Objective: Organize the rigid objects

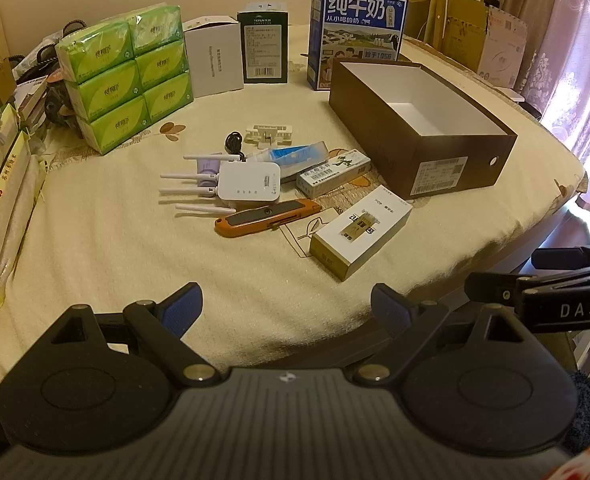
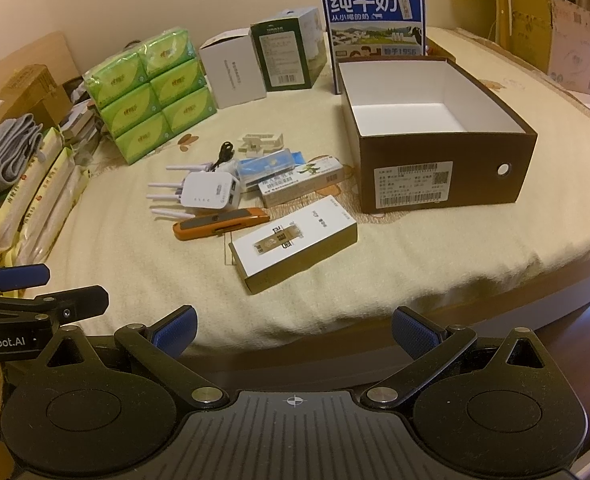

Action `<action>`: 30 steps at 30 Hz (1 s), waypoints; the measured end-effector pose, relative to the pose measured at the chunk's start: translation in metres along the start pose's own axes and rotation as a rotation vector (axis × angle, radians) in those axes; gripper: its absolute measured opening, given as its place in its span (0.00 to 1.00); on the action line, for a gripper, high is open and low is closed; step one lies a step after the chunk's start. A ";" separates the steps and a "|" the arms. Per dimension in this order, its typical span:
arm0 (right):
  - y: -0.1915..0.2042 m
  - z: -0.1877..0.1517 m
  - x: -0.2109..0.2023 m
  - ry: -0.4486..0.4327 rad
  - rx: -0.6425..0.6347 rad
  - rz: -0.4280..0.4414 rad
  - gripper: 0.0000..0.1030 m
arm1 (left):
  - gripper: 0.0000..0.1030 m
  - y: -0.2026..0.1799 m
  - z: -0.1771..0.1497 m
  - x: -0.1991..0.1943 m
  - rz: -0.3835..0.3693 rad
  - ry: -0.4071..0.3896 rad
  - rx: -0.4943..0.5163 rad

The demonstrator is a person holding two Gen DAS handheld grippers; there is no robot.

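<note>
An open, empty brown box [image 1: 427,148] [image 2: 447,168] with a white inside stands right of centre on the cream cloth. Left of it lie a white router with antennas [image 1: 247,186] [image 2: 211,194], an orange utility knife [image 1: 271,218] [image 2: 219,224], a white-and-gold carton [image 1: 361,230] [image 2: 295,240], a green-and-white tube box [image 1: 333,170] [image 2: 301,182], a blue-white pack [image 1: 295,154] [image 2: 269,164] and a white clip [image 1: 269,134] [image 2: 261,142]. My left gripper [image 1: 287,310] and right gripper [image 2: 293,326] are open and empty at the near table edge.
At the back stand a green tissue multipack [image 1: 127,80] [image 2: 153,92], a white box [image 1: 215,60], a dark green box [image 1: 265,48] and a blue milk carton [image 1: 355,28] [image 2: 375,20]. Packets [image 1: 3,200] line the left edge. The right gripper's body [image 1: 555,300] shows in the left wrist view.
</note>
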State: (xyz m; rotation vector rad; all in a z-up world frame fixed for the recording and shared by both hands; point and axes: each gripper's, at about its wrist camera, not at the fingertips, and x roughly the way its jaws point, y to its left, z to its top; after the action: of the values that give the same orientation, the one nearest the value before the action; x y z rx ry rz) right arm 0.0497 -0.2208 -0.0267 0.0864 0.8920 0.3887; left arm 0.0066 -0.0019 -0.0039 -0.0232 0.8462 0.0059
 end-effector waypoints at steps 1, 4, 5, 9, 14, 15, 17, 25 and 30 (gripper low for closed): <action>0.001 0.000 0.000 0.001 0.000 -0.001 0.98 | 0.87 0.000 0.000 0.000 0.002 0.000 -0.001; 0.001 0.000 0.002 0.005 0.000 -0.002 0.98 | 0.87 0.002 -0.001 0.002 0.003 0.002 -0.003; 0.001 0.000 0.002 0.006 0.000 -0.002 0.98 | 0.87 0.003 -0.001 0.002 0.003 0.003 -0.004; 0.001 0.000 0.006 0.014 0.002 -0.005 0.98 | 0.87 0.004 -0.001 0.006 0.001 0.010 -0.008; 0.000 0.002 0.018 0.023 0.010 -0.020 0.98 | 0.87 0.007 0.000 0.013 -0.002 0.021 -0.008; -0.001 0.002 0.022 0.025 0.015 -0.020 0.98 | 0.87 0.008 0.000 0.016 -0.001 0.024 -0.007; -0.003 0.003 0.029 0.032 0.027 -0.019 0.98 | 0.87 0.010 0.001 0.021 0.005 0.029 -0.006; -0.005 0.009 0.061 0.068 0.055 -0.002 0.98 | 0.87 0.023 0.003 0.047 0.002 0.059 -0.024; 0.000 0.015 0.084 0.094 0.058 0.009 0.98 | 0.86 0.033 0.006 0.066 -0.002 0.078 -0.041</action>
State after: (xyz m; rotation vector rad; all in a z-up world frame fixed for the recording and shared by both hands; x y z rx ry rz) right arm 0.1083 -0.1887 -0.0797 0.1265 0.9961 0.3776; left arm 0.0544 0.0311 -0.0493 -0.0626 0.9235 0.0208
